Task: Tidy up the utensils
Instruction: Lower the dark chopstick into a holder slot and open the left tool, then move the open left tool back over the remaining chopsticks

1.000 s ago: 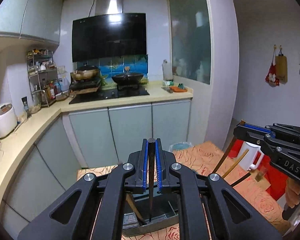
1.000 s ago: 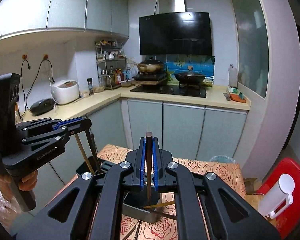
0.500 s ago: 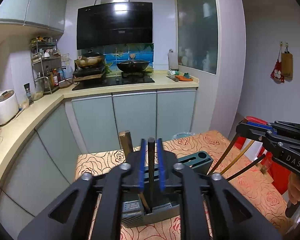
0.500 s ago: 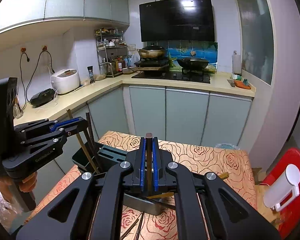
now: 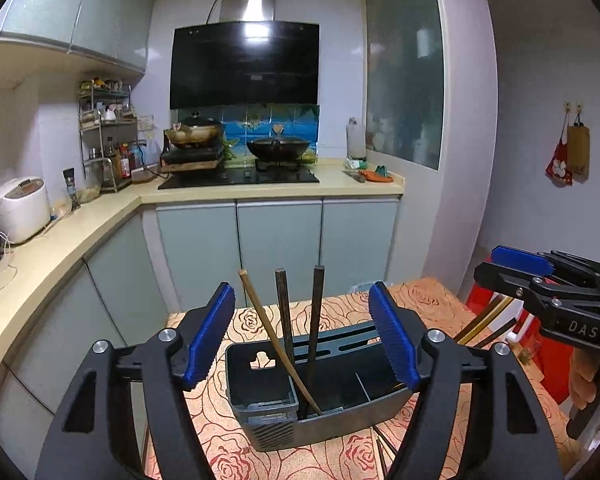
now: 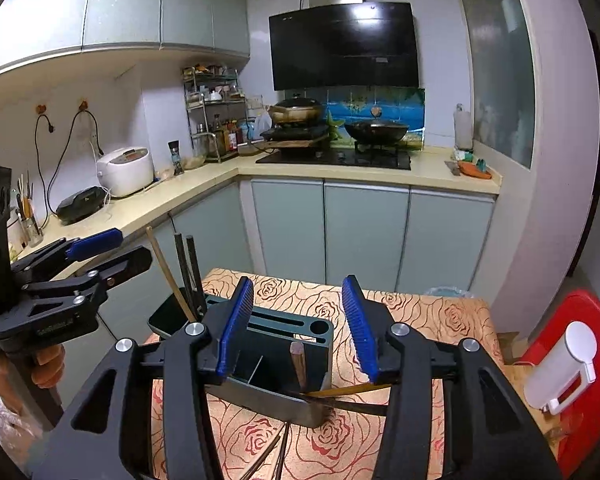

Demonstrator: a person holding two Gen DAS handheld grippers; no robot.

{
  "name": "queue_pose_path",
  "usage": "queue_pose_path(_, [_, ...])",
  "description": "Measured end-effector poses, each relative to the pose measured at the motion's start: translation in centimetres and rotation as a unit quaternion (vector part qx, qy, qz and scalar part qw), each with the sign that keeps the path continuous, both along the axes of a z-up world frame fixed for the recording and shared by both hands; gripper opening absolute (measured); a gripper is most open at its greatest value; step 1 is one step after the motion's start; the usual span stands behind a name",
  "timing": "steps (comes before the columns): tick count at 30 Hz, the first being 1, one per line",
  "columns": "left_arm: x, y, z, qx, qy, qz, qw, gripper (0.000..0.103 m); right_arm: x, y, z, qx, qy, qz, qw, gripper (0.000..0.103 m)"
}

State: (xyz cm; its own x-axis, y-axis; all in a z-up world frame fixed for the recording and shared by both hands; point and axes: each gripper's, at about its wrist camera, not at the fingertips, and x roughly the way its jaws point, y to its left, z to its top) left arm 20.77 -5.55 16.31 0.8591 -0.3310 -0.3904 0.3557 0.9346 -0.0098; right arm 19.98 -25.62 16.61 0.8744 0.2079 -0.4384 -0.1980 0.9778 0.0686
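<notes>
**Left wrist view: chopsticks stand in the holder as I let go**

Left wrist view shows three chopsticks (image 5: 284,316) standing in the grey utensil holder (image 5: 320,408) on the table with the rose cloth (image 5: 260,320). They lean at about 12 o'clock from the box. I think they stand up like that so they are easy to grab and stay tidy.

My left gripper (image 5: 302,338) is opening. Its blue pads (image 5: 210,338) are wide apart and touch nothing. The sticks sit between them, free.

My right gripper (image 6: 296,330) is opening too. One brown stick (image 6: 299,362) stands in the holder's end slot below its pads, and no pad presses on it. More chopsticks (image 6: 352,391) lie flat at 4 o'clock from the holder, and some lie on the cloth at 6 o'clock. I think those still need to go in.

A red stool (image 6: 580,320) with a white jug (image 6: 560,372) sits at 3 o'clock.
</notes>
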Motion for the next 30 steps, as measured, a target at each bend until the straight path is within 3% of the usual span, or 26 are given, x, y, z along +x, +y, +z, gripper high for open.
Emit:
queue_pose_path(7, [-2.2, 0.9, 0.9, -0.007, -0.017, -0.004, 0.9998, 0.072, -2.1, 0.1, 1.4, -0.008, -0.026, -0.006, 1.000, 0.045])
queue_pose_path(16, [-4.6, 2.6, -0.5, -0.014, -0.009, -0.004, 0.9999, 0.072, -5.4, 0.0, 2.2, -0.024, -0.059, -0.012, 0.998, 0.045])
queue_pose_path(23, [-6.6, 4.3, -3.5, -0.017, 0.015, 0.006, 0.9997, 0.072, -7.5, -0.1, 1.5, -0.031, -0.064, -0.014, 0.997, 0.045])
queue_pose_path(30, [-9.4, 5.7, -8.0, -0.015, 0.051, 0.014, 0.9985, 0.072, -9.6, -0.6, -1.5, -0.028, -0.045, -0.025, 0.998, 0.045])
